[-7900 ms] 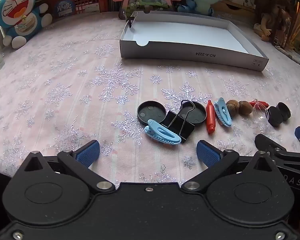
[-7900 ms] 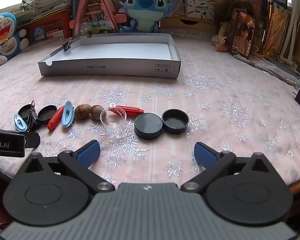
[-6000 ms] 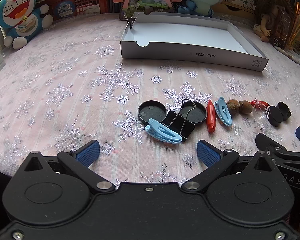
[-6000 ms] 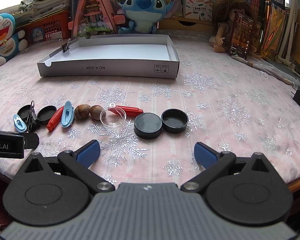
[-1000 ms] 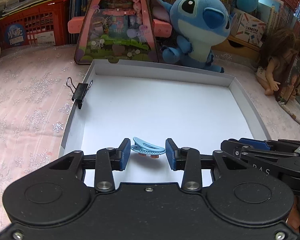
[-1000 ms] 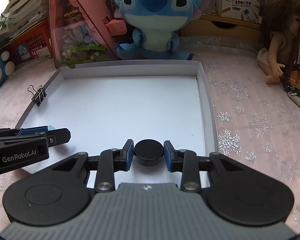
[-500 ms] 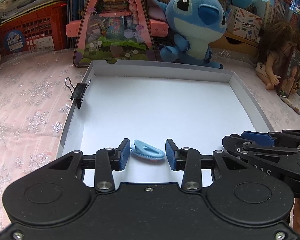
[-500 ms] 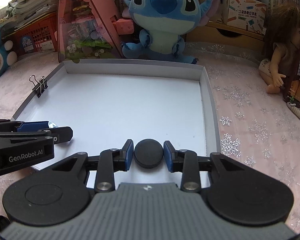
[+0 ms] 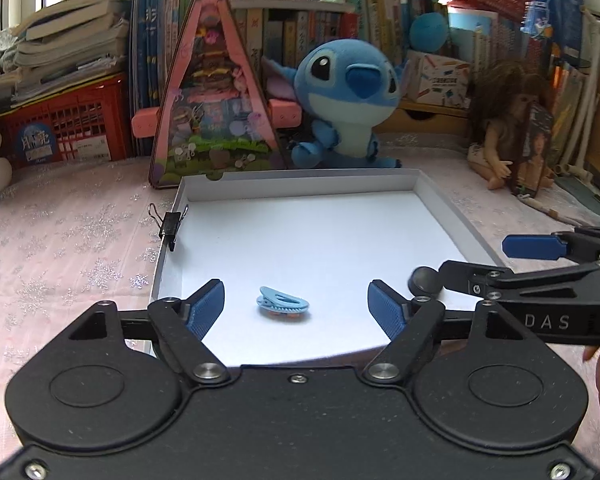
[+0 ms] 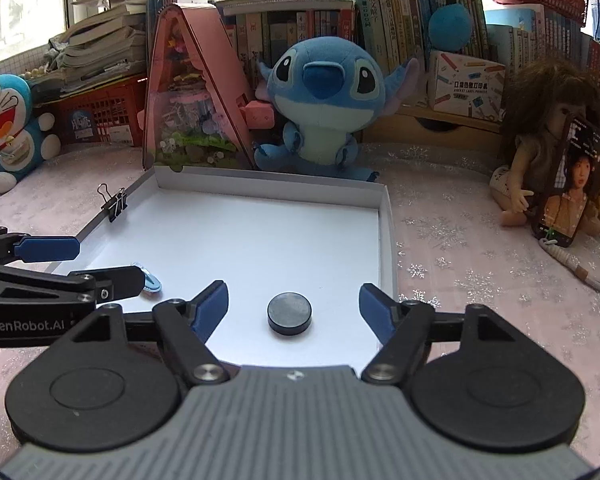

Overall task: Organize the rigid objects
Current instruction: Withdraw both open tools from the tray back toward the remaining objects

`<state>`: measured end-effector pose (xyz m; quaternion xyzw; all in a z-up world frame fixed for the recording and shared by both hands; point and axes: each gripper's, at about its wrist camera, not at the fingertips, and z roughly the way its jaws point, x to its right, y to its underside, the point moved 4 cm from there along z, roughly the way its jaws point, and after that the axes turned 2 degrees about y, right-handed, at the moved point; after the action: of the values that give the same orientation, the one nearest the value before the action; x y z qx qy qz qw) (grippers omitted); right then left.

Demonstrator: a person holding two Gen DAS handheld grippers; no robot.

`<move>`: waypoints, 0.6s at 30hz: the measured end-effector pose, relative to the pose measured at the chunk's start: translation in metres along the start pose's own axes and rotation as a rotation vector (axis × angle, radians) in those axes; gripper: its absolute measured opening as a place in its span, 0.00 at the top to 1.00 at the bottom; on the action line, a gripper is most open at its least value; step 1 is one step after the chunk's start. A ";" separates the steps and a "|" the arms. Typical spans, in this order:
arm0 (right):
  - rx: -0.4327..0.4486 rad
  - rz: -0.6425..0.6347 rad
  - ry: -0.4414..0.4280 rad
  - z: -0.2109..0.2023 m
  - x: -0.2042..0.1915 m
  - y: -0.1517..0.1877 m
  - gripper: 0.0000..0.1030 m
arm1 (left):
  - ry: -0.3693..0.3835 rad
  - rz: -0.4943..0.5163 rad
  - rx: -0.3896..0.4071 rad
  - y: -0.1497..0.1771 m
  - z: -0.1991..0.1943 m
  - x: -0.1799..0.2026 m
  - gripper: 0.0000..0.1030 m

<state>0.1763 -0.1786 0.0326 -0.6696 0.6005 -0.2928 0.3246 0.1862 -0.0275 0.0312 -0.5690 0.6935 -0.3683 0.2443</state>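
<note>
Both tongs are spread wide with nothing in them: left tongs (image 9: 296, 306) frame the blue clip (image 9: 283, 304) lying low-center on the white tray (image 9: 300, 192) floor, right tongs (image 10: 293, 305) frame the black cap (image 10: 289, 313) near the tray's right wall. Further up, a binder clip (image 9: 169, 222) bites the tray's left rim, and a Stitch plush (image 9: 346, 96) sits behind on the bench.
</note>
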 end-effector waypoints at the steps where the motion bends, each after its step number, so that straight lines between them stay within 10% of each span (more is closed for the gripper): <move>1: 0.012 -0.002 -0.001 -0.005 0.001 0.002 0.16 | 0.008 0.005 0.008 0.002 -0.005 0.002 0.23; 18: 0.173 -0.041 -0.003 -0.071 0.006 0.045 0.00 | 0.080 0.049 0.083 0.060 -0.079 0.013 0.16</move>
<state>0.0934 -0.1934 0.0411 -0.6516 0.5586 -0.3491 0.3763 0.0869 -0.0168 0.0325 -0.5260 0.7007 -0.4129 0.2486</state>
